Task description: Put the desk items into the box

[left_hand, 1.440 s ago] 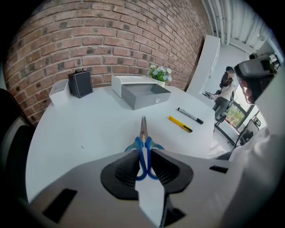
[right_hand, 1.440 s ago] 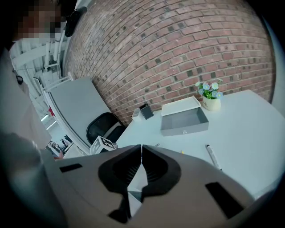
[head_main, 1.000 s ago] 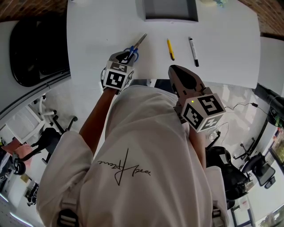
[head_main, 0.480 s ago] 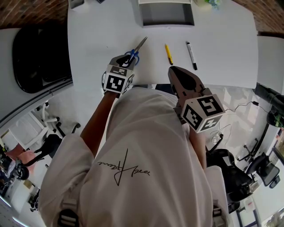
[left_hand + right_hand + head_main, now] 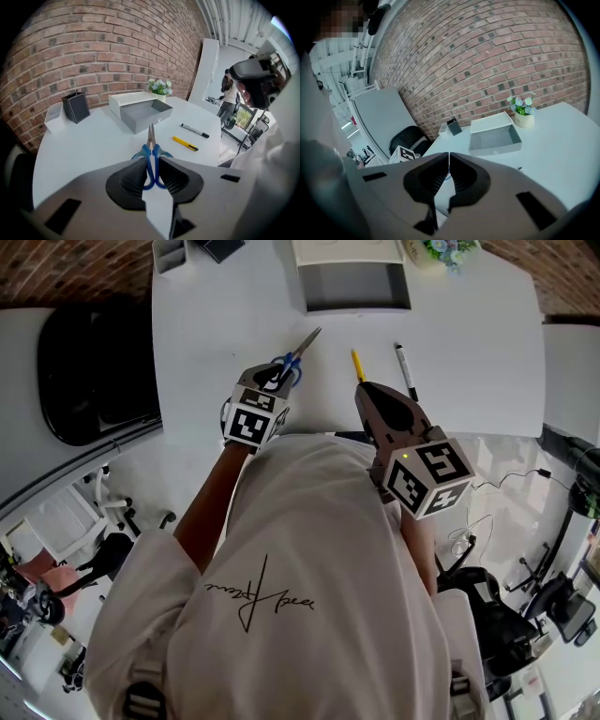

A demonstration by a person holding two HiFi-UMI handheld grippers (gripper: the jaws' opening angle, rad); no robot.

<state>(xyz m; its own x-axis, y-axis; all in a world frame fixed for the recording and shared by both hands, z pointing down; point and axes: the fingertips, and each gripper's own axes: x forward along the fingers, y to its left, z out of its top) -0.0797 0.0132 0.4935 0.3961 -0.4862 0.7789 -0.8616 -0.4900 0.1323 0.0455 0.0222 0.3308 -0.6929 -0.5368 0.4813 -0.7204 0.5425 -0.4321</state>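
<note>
My left gripper (image 5: 269, 378) (image 5: 151, 157) is shut on the blue handles of a pair of scissors (image 5: 298, 354) (image 5: 150, 145). The blades point toward the open grey box (image 5: 356, 285) (image 5: 143, 112) at the far side of the white table (image 5: 469, 343). A yellow cutter (image 5: 358, 365) (image 5: 184, 143) and a black marker (image 5: 406, 371) (image 5: 194, 131) lie to the right of the scissors. My right gripper (image 5: 377, 399) (image 5: 449, 153) hovers over the near table edge, just short of the cutter. It is shut, with nothing between its jaws.
A black pen holder (image 5: 76, 107) and a white holder (image 5: 54, 117) stand at the far left of the table. A flower pot (image 5: 159, 87) (image 5: 523, 115) sits beside the box. A black chair (image 5: 89, 371) stands left of the table.
The left gripper has carried the scissors a little way across the table toward the box and to the right. The right gripper has hardly shifted.
</note>
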